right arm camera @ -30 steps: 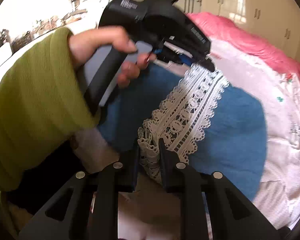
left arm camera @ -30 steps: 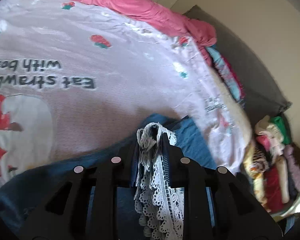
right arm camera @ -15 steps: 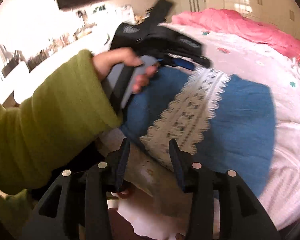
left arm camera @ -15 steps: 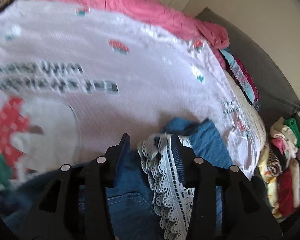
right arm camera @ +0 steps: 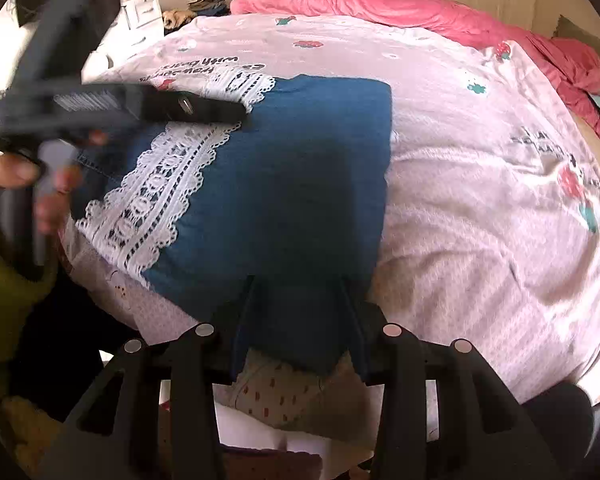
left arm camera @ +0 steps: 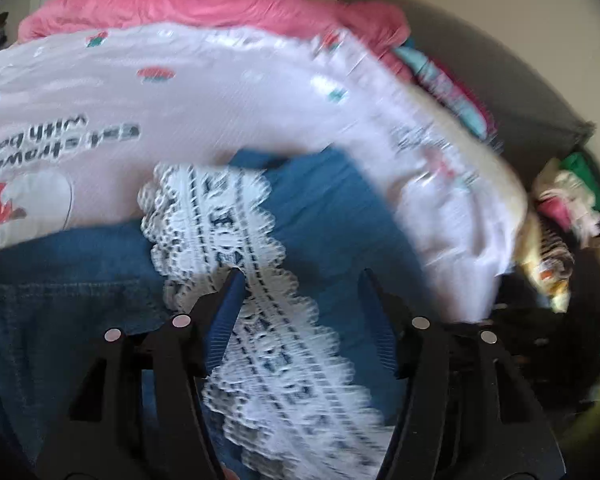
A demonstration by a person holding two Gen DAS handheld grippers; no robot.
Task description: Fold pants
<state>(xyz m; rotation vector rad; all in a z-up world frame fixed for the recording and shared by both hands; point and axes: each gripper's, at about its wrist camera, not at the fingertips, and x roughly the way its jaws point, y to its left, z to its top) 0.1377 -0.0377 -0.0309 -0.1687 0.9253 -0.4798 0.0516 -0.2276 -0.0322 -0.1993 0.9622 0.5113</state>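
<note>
Blue denim pants (right arm camera: 292, 176) with a white lace hem band (right arm camera: 156, 196) lie folded on the pink strawberry-print bedspread (right arm camera: 480, 184). In the left wrist view the lace band (left arm camera: 256, 280) runs between my open left gripper (left arm camera: 300, 276) fingers, over the denim (left arm camera: 332, 216). My left gripper also shows in the right wrist view (right arm camera: 204, 110), held by a hand just above the lace. My right gripper (right arm camera: 296, 284) is open and empty over the pants' near edge.
A crumpled pink duvet (right arm camera: 400, 4) lies along the bed's far side. A pile of mixed clothes (left arm camera: 560, 216) sits beyond the bed's right edge in the left wrist view. A grey headboard (left arm camera: 512, 84) stands behind. The bed edge drops off near my right gripper.
Both grippers have opened and let go of the lace hem. The pants now lie flat on the bed, and both grippers have drawn back slightly.
</note>
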